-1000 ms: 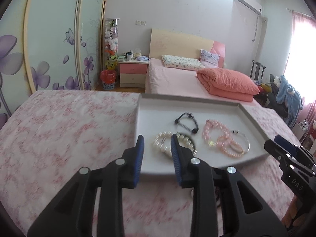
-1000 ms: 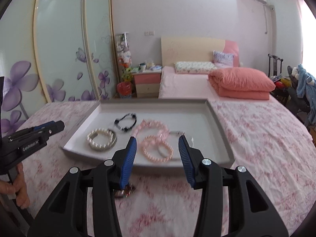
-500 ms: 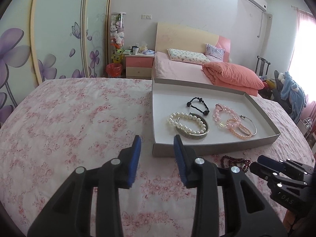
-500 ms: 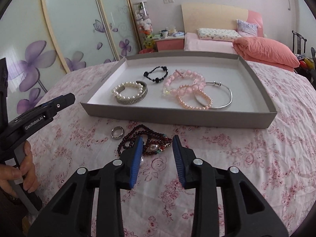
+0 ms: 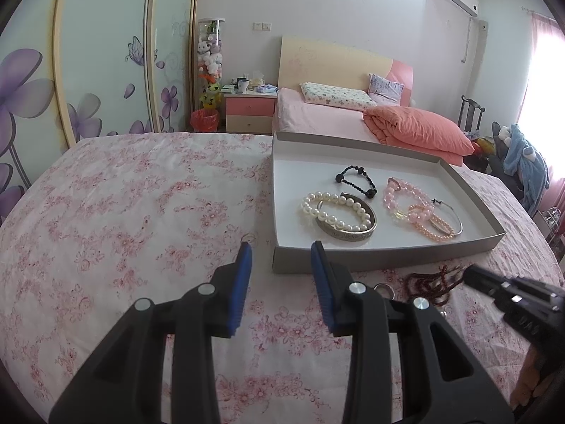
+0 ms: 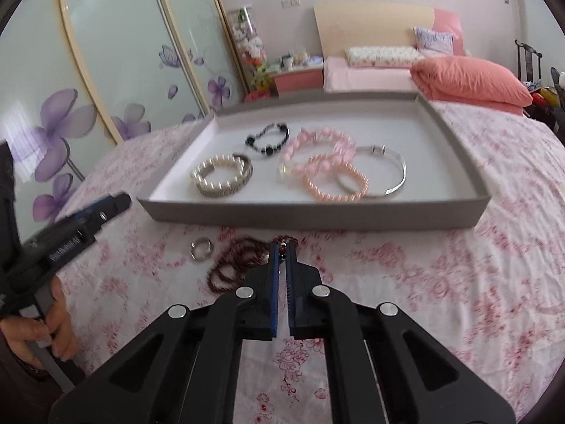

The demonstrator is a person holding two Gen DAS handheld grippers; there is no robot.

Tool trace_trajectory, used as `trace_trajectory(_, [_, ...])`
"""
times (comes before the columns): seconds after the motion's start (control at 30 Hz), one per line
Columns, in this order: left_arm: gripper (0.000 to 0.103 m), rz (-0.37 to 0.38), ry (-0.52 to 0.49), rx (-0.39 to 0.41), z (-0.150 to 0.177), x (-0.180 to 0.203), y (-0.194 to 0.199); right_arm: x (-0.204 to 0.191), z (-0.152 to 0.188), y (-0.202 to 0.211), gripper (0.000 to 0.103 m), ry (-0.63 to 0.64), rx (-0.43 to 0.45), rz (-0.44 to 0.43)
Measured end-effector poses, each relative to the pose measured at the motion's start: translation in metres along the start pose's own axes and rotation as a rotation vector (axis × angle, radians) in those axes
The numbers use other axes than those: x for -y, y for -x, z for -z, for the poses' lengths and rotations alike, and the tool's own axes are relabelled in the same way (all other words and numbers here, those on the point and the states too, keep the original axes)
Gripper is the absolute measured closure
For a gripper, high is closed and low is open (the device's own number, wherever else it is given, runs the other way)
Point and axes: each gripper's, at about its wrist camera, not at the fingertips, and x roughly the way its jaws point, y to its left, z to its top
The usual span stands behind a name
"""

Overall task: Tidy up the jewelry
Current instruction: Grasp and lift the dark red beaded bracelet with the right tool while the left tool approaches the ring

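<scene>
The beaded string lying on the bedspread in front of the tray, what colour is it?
Dark reddish-brown, like garnet or wood beads. The right wrist view shows it best.

light: bright daylight, window [image 5: 540, 81] glare at right | shadows: soft | blur: right view smeared | edges: fisheye bend, dark corners
</scene>
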Motion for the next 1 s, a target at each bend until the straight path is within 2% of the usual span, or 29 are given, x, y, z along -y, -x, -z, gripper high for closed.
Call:
trace_trajectory(0.47, [0.068,0.001,-0.004,-0.007,0.003,0.002,-0.003,0.012,-0.026,0.047,0.098,-0.03,0.146,-0.019])
trace_trajectory(0.73, [0.068,0.005,-0.013,-0.008,0.005,0.004,-0.002,0.021,-0.037,0.076,0.098,-0.036,0.225,0.007])
trace_trajectory(0.87, [0.068,0.013,-0.018,-0.009,0.006,0.007,-0.001,0.031,-0.028,0.069,0.098,-0.039,0.195,0.045])
trace_trajectory(1.0, [0.068,0.026,-0.035,-0.007,0.006,0.013,0.002,0.043,-0.013,0.049,0.098,-0.057,0.115,0.079])
